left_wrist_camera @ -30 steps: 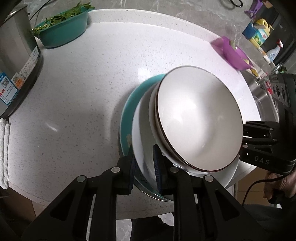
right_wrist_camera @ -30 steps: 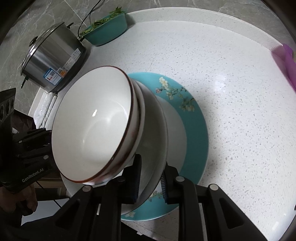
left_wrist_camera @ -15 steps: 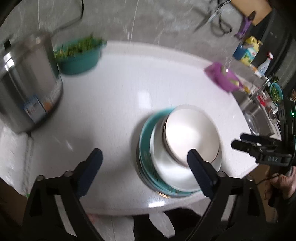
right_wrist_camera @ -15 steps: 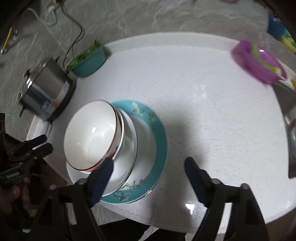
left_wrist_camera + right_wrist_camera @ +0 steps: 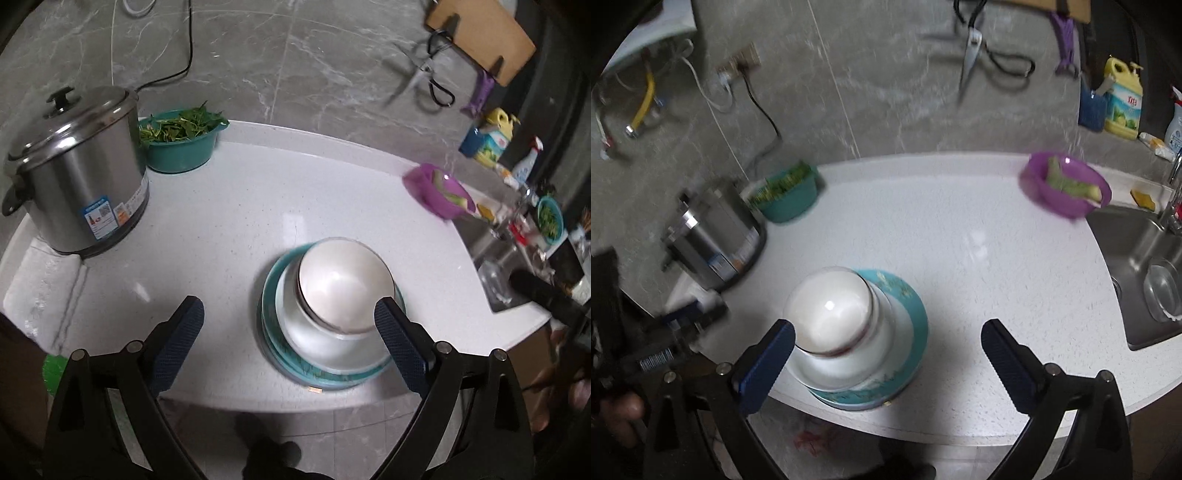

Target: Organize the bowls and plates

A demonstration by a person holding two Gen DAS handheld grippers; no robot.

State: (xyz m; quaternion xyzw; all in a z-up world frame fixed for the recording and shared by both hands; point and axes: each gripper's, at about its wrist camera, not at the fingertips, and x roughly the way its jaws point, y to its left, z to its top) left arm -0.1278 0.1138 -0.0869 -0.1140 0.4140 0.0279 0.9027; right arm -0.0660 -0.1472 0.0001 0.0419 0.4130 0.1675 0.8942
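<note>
A stack stands near the front edge of the white counter [image 5: 229, 229]: a white bowl with a dark rim [image 5: 343, 284] nests in a wider white dish [image 5: 314, 336], which rests on a teal flowered plate [image 5: 271, 332]. My left gripper [image 5: 289, 301] hangs above and in front of the stack, open, with nothing pressed by its pads. My right gripper [image 5: 888, 325] is also raised over the bowl [image 5: 829, 306] and teal plate [image 5: 914, 317]; its jaws are opening wide and hold nothing. Both views are blurred by motion.
A steel pot [image 5: 77, 177] and a teal basin of greens [image 5: 177, 144] stand at the back left. A purple bowl [image 5: 439, 192] sits at the back right beside the sink [image 5: 1145, 266]. Scissors [image 5: 971, 55] hang on the wall, with bottles on the right.
Both grippers let go of the stack's rim, opened wide and rose up and back. The stack now sits alone on the counter and looks much smaller.
</note>
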